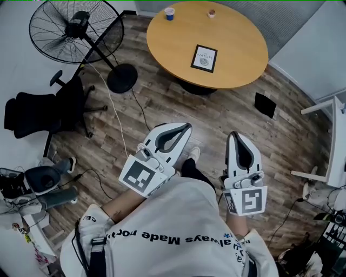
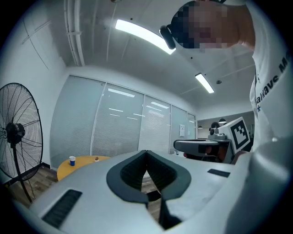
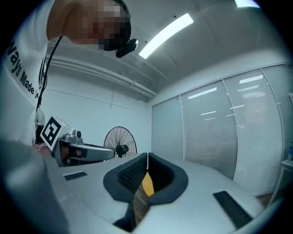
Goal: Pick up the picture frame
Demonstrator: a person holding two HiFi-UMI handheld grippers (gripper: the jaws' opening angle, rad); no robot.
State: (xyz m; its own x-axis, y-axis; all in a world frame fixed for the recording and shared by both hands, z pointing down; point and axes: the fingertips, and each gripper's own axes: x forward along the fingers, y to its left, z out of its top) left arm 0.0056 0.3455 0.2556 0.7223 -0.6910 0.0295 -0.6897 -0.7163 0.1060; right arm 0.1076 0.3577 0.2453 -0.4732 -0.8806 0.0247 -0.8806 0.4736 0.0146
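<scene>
Head view looks steeply down on a person's white shirt (image 1: 162, 227), with both grippers held level just beyond it. The left gripper (image 1: 185, 127) has its jaws together with nothing between them, which the left gripper view confirms. The right gripper (image 1: 238, 135) is likewise closed and empty.

Past them lies a wood-plank floor (image 1: 270, 135), where a white cable (image 1: 116, 116) trails and a small black thing (image 1: 265, 104) lies, too unclear to name. An office chair (image 1: 38, 111) stands at the left, with a pedestal fan (image 1: 70, 30) beyond it.

Farther on is a round wooden counter (image 1: 238, 48), its base mostly hidden under the top. The picture frame (image 1: 204, 58) sits near the counter's middle, well apart from both grippers. Its long axis runs near to far, the far end tipped slightly right and its print upright from the near side. Whether it lies flat or leans cannot be told.

A cup (image 1: 170, 13) and a small brownish thing (image 1: 211, 13) stand at the far rim. Neither gripper view shows the frame.
</scene>
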